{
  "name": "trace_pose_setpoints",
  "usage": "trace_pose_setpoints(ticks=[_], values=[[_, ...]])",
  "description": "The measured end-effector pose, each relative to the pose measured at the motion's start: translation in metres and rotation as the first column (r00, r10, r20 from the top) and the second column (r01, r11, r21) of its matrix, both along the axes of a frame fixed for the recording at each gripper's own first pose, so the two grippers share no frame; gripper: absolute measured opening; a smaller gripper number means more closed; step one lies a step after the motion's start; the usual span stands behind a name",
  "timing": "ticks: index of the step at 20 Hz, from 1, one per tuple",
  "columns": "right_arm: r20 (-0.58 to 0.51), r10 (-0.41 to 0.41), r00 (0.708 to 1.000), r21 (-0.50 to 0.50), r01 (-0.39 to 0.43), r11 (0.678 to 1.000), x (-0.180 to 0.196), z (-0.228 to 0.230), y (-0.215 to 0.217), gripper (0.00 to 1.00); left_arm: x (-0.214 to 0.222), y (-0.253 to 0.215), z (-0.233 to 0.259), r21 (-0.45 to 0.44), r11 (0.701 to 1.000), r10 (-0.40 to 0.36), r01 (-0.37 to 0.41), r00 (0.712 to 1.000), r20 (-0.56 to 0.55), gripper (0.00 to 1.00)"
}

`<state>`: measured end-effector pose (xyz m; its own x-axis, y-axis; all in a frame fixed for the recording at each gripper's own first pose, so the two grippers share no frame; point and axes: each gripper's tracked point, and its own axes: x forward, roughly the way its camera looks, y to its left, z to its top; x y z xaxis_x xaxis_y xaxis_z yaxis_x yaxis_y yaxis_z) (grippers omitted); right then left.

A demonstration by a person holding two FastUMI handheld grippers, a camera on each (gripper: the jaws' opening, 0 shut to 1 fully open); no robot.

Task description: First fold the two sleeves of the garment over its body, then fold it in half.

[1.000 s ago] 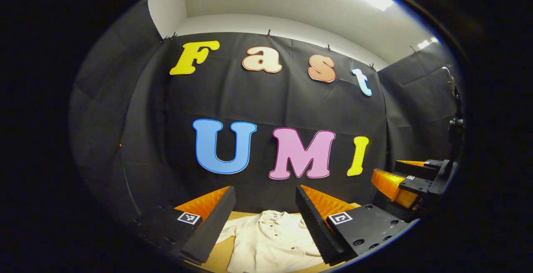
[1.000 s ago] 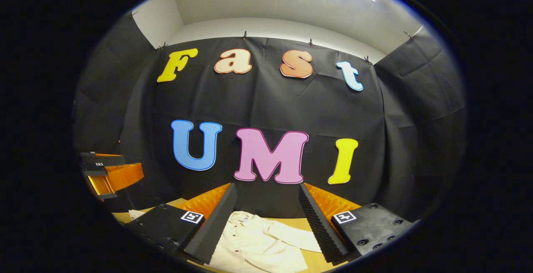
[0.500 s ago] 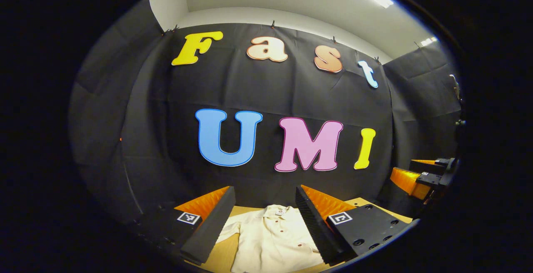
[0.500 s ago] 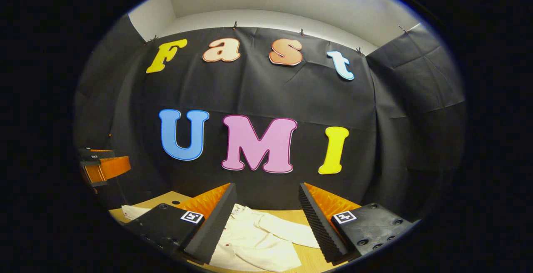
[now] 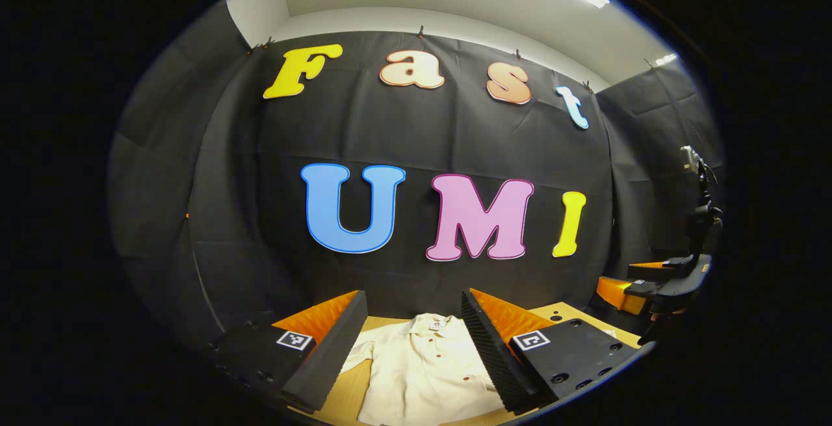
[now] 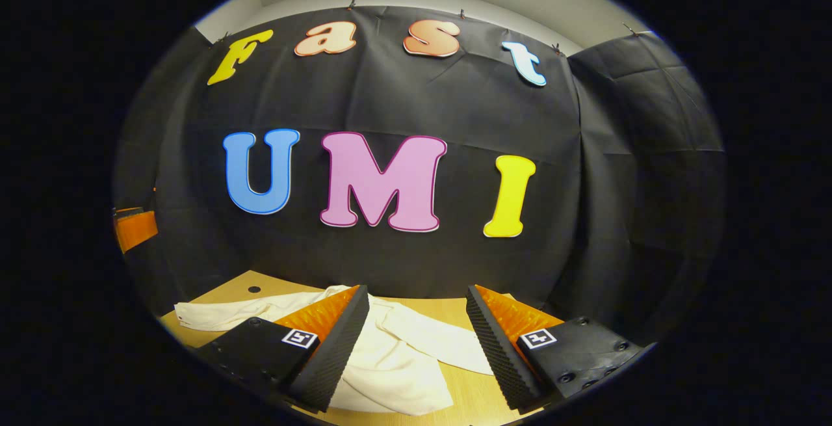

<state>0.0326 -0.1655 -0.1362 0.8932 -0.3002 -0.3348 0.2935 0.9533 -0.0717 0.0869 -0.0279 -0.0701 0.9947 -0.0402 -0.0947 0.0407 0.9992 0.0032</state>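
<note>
- Two grippers hang above a wooden table [image 6: 455, 406] with a cream garment [image 5: 426, 371] spread on it, and neither one touches the cloth.
- Nearest in the left gripper view, the left gripper [image 5: 413, 348] has its fingers spread wide with nothing between them; the garment lies under and beyond that gap, button front up, collar at the far end.
- Nearest in the right gripper view, the right gripper [image 6: 416, 341] is likewise released and empty, poised over the garment's edge.
- Just past the right gripper's fingers, one sleeve [image 6: 435, 341] slants out from the garment's body across the bare wood.
- Farther from the garment's body on the other side, a second sleeve [image 6: 221, 312] stretches flat toward the table's edge, near a small dark hole in the wood.
- My judgement: the first step, folding the sleeves over the body, has not begun, since both sleeves lie outstretched.
- My judgement: the next move calls for lowering each gripper to a sleeve end, pinching the thin cloth without catching the layer beneath, then carrying it inward.
- In the right gripper view I can follow both sleeves along their length; the left gripper view gives the buttoned front and collar instead.
- Beyond the garment, the left gripper view catches the right gripper at its far edge, well apart from the cloth.
</note>
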Motion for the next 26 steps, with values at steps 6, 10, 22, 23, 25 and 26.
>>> trace_pose_setpoints(ticks=[6, 10, 22, 23, 25, 26], values=[[-0.228, -0.01, 0.974, 0.108, 0.036, 0.994, 0.007, -0.09, -0.046, 0.97, 0.009, -0.018, -0.012, -0.015, 1.0, 0.024, -0.024, 0.999, -0.029, 0.96], [-0.314, -0.033, 0.949, 0.099, 0.068, 0.993, 0.003, -0.139, -0.088, 0.97, 0.019, -0.037, -0.016, 0.003, 0.999, 0.045, -0.045, 0.998, -0.036, 0.96], [-0.606, -0.11, 0.788, 0.134, 0.237, 0.962, -0.055, -0.286, -0.22, 0.98, 0.055, -0.117, -0.044, 0.037, 0.995, 0.096, -0.092, 0.99, -0.104, 0.96], [-0.626, -0.123, 0.77, 0.126, 0.255, 0.959, -0.061, -0.297, -0.233, 0.98, 0.058, -0.126, -0.048, 0.036, 0.995, 0.096, -0.092, 0.989, -0.113, 0.96], [-0.66, -0.151, 0.736, 0.099, 0.285, 0.953, -0.074, -0.315, -0.26, 0.98, 0.064, -0.142, -0.053, 0.033, 0.995, 0.095, -0.092, 0.987, -0.128, 0.96], [-0.676, -0.162, 0.718, 0.093, 0.301, 0.949, -0.081, -0.322, -0.271, 0.98, 0.067, -0.149, -0.055, 0.029, 0.996, 0.093, -0.09, 0.987, -0.133, 0.96]])
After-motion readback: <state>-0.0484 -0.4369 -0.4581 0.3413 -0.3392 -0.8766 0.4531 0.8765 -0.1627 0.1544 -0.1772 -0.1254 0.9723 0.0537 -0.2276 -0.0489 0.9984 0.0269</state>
